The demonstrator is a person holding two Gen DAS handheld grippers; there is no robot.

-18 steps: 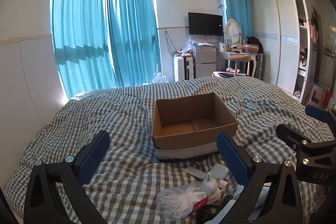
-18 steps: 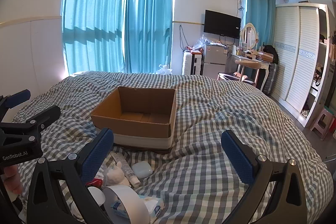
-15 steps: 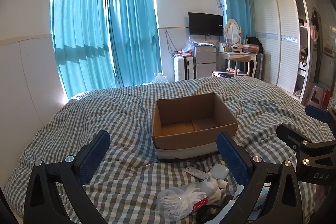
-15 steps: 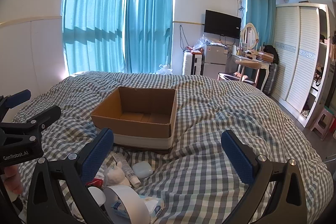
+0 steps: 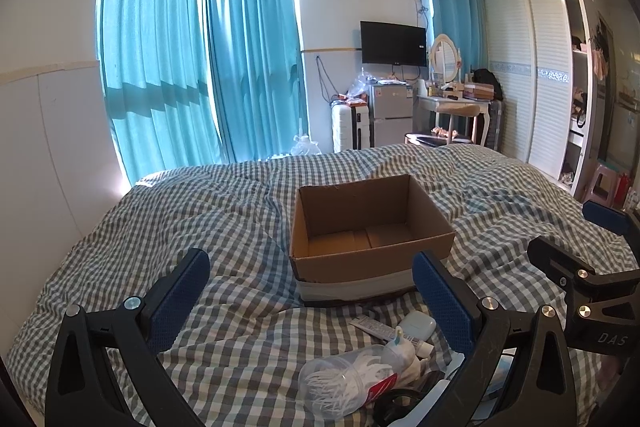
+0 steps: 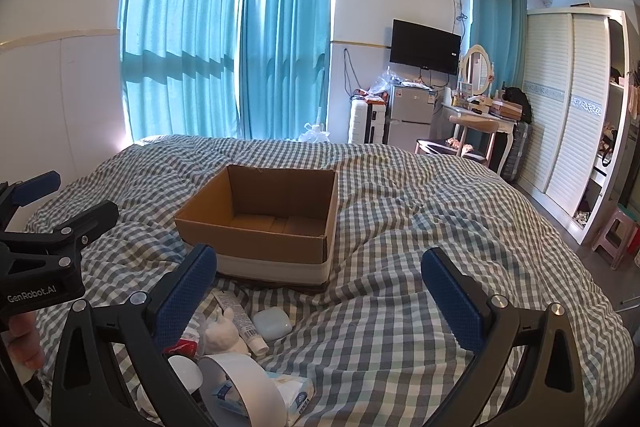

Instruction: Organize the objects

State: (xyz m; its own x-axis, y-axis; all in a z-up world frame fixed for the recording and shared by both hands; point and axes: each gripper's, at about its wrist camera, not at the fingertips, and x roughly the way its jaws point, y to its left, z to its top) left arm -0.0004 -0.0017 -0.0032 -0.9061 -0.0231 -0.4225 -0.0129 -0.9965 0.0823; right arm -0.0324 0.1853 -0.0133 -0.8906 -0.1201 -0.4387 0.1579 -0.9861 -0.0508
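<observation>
An empty open cardboard box (image 5: pixel 368 227) (image 6: pixel 264 219) sits on the checked bed. In front of it lies a pile of small items: a clear jar of white swabs (image 5: pixel 344 383), a tube (image 6: pixel 240 319), a pale blue case (image 6: pixel 272 323), a small white plush toy (image 6: pixel 224 335), a tissue pack (image 6: pixel 296 391) and a white tape roll (image 6: pixel 244 383). My left gripper (image 5: pixel 312 299) is open and empty above the pile. My right gripper (image 6: pixel 328 295) is open and empty to the right of the pile.
The checked duvet (image 6: pixel 420 227) covers the whole bed. Blue curtains (image 5: pixel 248 67), a suitcase (image 5: pixel 348 127), a small fridge (image 5: pixel 392 115), a dressing table (image 5: pixel 456 107) and a white wardrobe (image 6: pixel 568 99) stand beyond the bed. A pink stool (image 6: pixel 616 235) stands on the floor at right.
</observation>
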